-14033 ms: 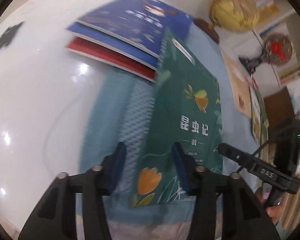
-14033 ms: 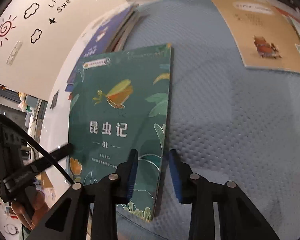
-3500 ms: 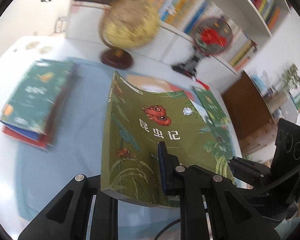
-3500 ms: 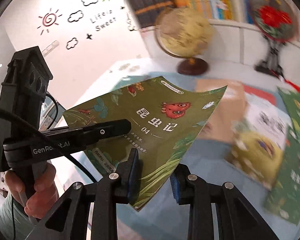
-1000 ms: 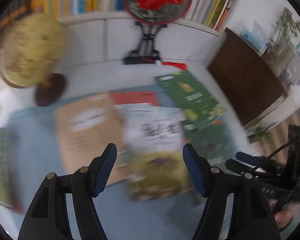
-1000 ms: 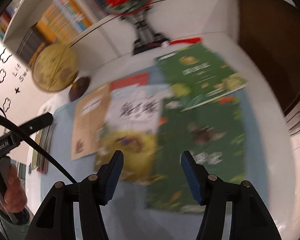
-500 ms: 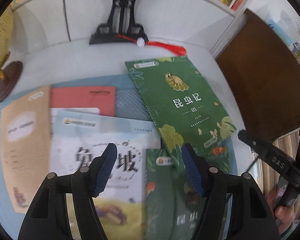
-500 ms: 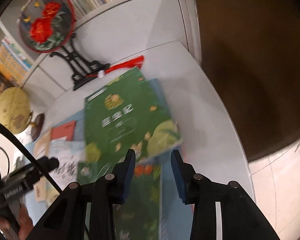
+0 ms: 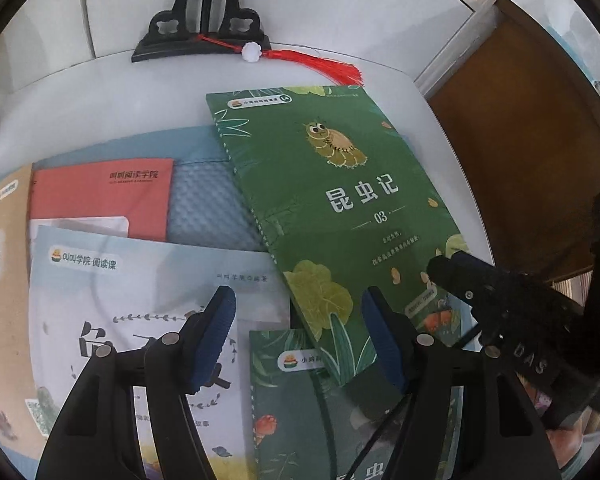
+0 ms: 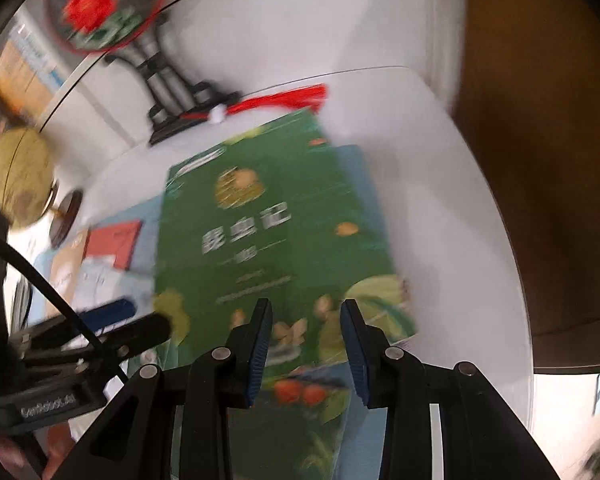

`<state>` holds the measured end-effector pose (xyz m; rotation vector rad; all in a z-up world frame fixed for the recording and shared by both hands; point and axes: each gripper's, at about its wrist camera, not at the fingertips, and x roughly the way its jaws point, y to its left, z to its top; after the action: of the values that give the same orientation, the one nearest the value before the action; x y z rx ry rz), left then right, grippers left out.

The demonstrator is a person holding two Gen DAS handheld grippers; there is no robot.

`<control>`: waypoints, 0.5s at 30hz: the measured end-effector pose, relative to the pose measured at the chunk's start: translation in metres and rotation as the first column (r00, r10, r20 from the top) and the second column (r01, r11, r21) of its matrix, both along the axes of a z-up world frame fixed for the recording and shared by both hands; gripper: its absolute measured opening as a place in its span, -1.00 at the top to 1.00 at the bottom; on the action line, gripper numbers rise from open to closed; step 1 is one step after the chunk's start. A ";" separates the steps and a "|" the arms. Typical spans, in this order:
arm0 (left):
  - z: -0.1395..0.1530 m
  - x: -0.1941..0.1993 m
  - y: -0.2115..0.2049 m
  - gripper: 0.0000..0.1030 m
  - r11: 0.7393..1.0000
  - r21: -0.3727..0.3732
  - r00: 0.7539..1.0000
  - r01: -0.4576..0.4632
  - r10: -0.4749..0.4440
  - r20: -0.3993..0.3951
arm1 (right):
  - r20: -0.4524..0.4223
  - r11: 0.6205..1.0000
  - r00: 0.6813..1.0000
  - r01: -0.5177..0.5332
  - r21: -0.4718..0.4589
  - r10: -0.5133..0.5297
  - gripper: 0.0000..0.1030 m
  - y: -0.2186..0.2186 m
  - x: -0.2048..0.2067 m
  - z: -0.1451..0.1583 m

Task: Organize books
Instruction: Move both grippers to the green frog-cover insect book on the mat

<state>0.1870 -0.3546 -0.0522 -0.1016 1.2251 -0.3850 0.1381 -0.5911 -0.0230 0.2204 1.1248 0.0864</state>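
Both grippers low over the green "03" insect paperback (image 9: pixel 332 200).
Left gripper (image 9: pixel 296 336) half-wide, empty; right gripper (image 10: pixel 305 344) narrowed from wide, nothing pinched; olive "04" book gone.

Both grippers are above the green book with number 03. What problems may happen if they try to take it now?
1. The green book 03 lies partly over another green book and beside the pale blue book; lifting it may drag these out of place.
2. The right gripper is narrowly open above the cover, gripping nothing; it may close on the cover alone and bend it.
3. The red tassel lies near the book's far edge and could catch.
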 end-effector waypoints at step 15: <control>0.001 0.000 0.010 -0.22 0.999 -0.045 1.000 0.004 -0.003 0.011 | 0.036 0.994 0.998 0.053 0.101 -0.057 0.32 -0.042 0.071 -0.008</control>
<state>0.1875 -0.3449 -0.0508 -0.1362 1.2064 -0.4159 0.2087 -0.6332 -0.0311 0.3372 1.0765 0.0977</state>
